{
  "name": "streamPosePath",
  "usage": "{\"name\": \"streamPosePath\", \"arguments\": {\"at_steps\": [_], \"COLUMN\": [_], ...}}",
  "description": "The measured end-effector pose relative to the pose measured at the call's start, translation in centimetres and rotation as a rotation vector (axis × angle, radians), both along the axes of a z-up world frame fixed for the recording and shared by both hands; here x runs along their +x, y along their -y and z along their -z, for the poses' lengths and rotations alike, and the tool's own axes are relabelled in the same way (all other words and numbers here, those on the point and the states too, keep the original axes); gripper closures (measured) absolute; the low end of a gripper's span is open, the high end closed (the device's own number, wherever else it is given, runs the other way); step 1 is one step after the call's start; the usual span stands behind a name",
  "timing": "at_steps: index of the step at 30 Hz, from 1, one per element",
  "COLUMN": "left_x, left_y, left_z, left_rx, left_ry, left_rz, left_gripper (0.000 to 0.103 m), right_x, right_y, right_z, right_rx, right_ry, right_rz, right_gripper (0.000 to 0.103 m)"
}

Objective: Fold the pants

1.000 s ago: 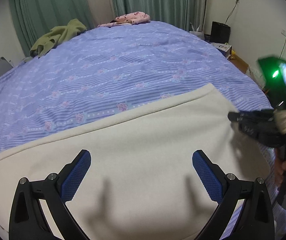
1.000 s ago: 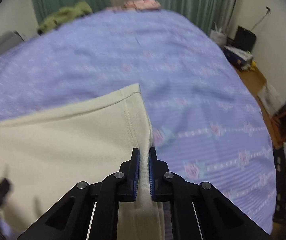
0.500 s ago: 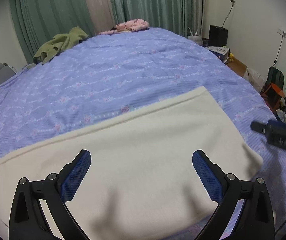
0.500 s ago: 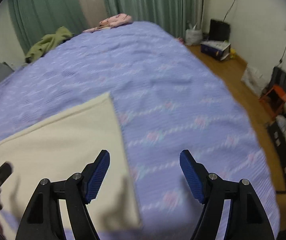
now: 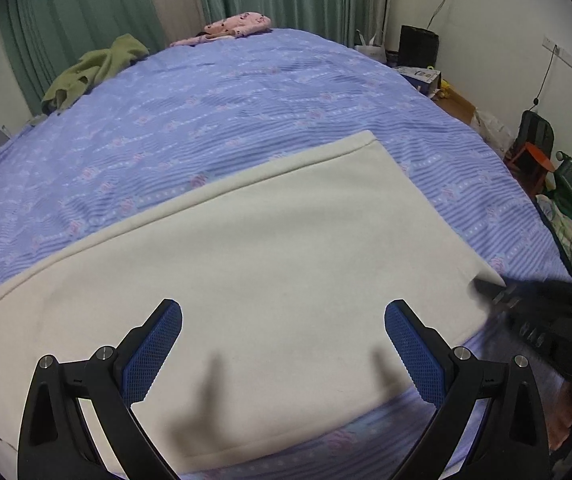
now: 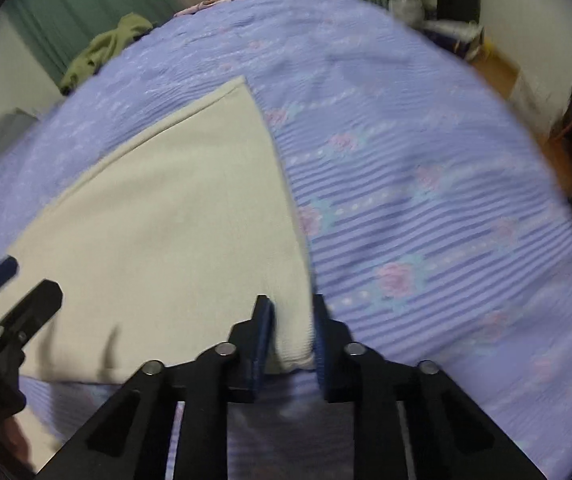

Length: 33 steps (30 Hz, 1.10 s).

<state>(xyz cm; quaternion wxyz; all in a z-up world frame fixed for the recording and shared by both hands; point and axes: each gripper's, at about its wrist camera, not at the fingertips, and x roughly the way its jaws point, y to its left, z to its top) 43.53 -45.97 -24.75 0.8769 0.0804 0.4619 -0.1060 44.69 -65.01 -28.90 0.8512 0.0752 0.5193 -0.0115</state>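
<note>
The cream pants [image 5: 266,240] lie flat and folded on the purple flowered bed sheet [image 5: 246,112]. My left gripper [image 5: 282,308] hovers open over their near part, with nothing between its blue pads. In the right wrist view the pants [image 6: 166,208] fill the left half, and my right gripper [image 6: 294,308] is closing its jaws on their near right corner, with the fabric bunched between the pads. From the left wrist view the right gripper [image 5: 526,304] shows at that same corner. The left gripper's finger [image 6: 26,300] appears at the left edge of the right wrist view.
A green garment [image 5: 94,68] and a pink garment [image 5: 238,26] lie at the bed's far edge before green curtains. Right of the bed are wooden floor, a black box [image 5: 418,42], bags and an orange item [image 5: 538,156].
The right gripper let go of the pants' right edge, opened wide and swung right, then came back and closed on the near right corner. The left gripper stayed open and shifted slightly.
</note>
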Motion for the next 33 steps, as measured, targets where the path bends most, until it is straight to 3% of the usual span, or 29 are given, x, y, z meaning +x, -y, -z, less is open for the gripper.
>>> {"name": "streamPosePath", "arguments": {"at_steps": [3,5,6,8,9,10,12,17,21,33], "left_x": [-0.7,-0.9,-1.0,-1.5,-1.9,-2.2,-2.4,-2.4,-2.4,-1.8], "left_y": [0.5,1.0,1.1,0.9,0.7,0.6,0.4,0.5,0.7,1.3], "left_z": [-0.3,0.2,0.4,0.4,0.2,0.0,-0.1,0.1,0.1,-0.1], "left_rx": [-0.022,-0.015,-0.018,-0.035,-0.035,-0.030,-0.028,-0.008,0.011,0.004], "left_ry": [0.020,-0.019,-0.037,-0.042,-0.030,-0.018,-0.012,-0.020,-0.007,-0.005], "left_rz": [0.008,0.005,0.004,0.003,-0.001,-0.011,-0.021,-0.029,-0.025,-0.038], "left_gripper": [0.000,0.000,0.000,0.000,0.000,0.000,0.000,0.000,0.000,0.000], "right_x": [-0.6,0.1,0.2,-0.4,-1.3,-2.1,-3.1,-3.2,-2.0,-1.0], "right_y": [0.0,1.4,2.7,3.8,4.1,4.0,3.3,2.1,2.1,1.3], "right_z": [-2.8,-1.2,0.1,0.3,-0.5,-1.5,-2.6,-1.7,0.9,3.4], "right_rx": [-0.172,-0.242,-0.183,-0.115,-0.121,-0.100,-0.052,0.066,0.240,0.382], "right_ry": [0.097,0.020,-0.035,-0.056,-0.023,0.019,0.072,0.065,0.022,-0.034], "right_rz": [0.038,0.089,0.111,0.140,0.166,0.166,0.150,0.134,0.159,0.246], "right_gripper": [0.103,0.103,0.103,0.103,0.096,0.074,0.040,0.039,0.039,0.041]}}
